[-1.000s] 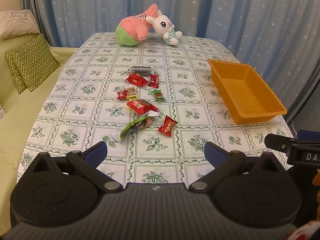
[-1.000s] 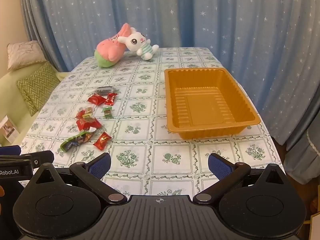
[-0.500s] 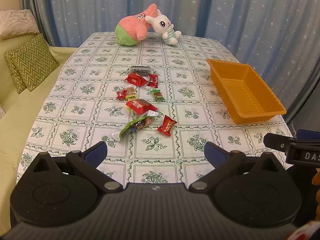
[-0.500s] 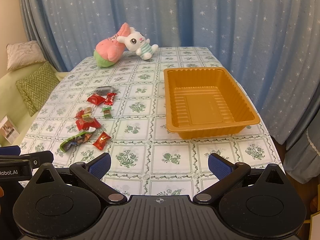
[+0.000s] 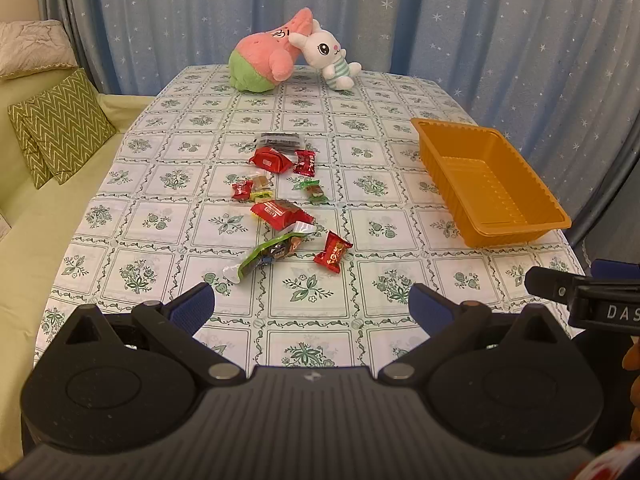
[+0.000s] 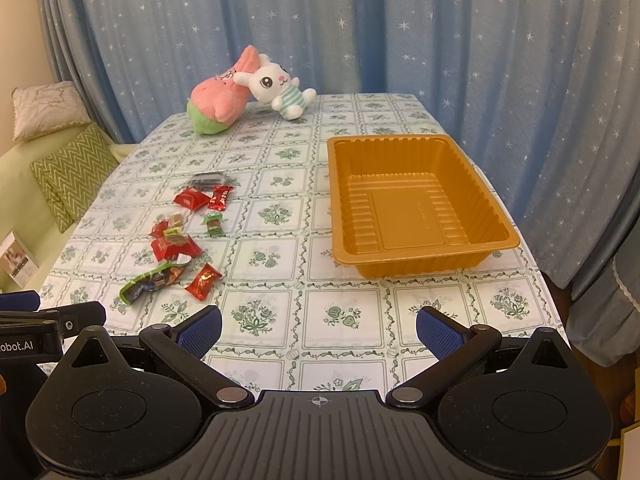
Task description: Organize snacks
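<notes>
Both the left tongs and the right tongs are wide apart and hold nothing, low over the near edge of the bench, while the snacks lie in a loose bunch to the left of the orange tray.

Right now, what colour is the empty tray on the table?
Orange; the tray shows best in the right wrist view.

Loose wrapped snacks, mostly red and green, lie scattered mid-table. The orange tray sits upright and unfilled, well apart at their 3 o'clock.
</notes>
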Demonstrator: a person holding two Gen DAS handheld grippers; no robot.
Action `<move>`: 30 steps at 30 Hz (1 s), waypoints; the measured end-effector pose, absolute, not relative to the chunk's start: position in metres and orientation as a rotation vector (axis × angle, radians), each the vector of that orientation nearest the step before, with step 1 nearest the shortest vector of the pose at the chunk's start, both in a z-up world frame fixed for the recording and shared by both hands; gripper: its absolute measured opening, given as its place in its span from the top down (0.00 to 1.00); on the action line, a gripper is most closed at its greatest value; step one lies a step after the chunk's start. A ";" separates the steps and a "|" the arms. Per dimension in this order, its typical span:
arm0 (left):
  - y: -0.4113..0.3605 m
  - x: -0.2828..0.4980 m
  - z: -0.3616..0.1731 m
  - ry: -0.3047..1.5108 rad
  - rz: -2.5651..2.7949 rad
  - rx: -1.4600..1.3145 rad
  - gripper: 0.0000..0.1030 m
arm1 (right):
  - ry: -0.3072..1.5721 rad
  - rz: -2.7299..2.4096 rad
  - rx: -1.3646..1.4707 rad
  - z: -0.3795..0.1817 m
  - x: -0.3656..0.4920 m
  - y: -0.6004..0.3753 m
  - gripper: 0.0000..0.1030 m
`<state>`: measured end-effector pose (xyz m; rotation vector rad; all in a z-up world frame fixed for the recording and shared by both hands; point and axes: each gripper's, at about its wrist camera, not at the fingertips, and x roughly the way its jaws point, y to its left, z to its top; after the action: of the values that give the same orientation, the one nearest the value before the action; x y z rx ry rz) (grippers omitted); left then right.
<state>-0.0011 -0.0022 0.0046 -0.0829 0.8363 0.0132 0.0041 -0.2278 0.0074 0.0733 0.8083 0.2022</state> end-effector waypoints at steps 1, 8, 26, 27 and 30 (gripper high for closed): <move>-0.002 -0.001 0.005 0.836 0.013 -0.084 0.01 | 0.808 0.202 0.073 0.007 0.004 -0.228 0.00; -0.002 -0.001 0.005 0.837 0.013 -0.084 0.01 | 0.809 0.202 0.073 0.007 0.004 -0.229 0.00; -0.005 -0.004 0.002 0.839 0.009 -0.088 0.01 | 0.812 0.200 0.078 0.005 0.003 -0.231 0.00; -0.005 -0.004 0.002 0.840 0.008 -0.088 0.01 | 0.811 0.200 0.077 0.005 0.003 -0.231 0.00; -0.005 -0.004 0.001 0.840 0.008 -0.089 0.01 | 0.812 0.199 0.079 0.005 0.004 -0.231 0.00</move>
<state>-0.0042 -0.0050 0.0015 -0.0886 0.8399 0.0078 0.0036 -0.2310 0.0052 0.0789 0.8117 0.1994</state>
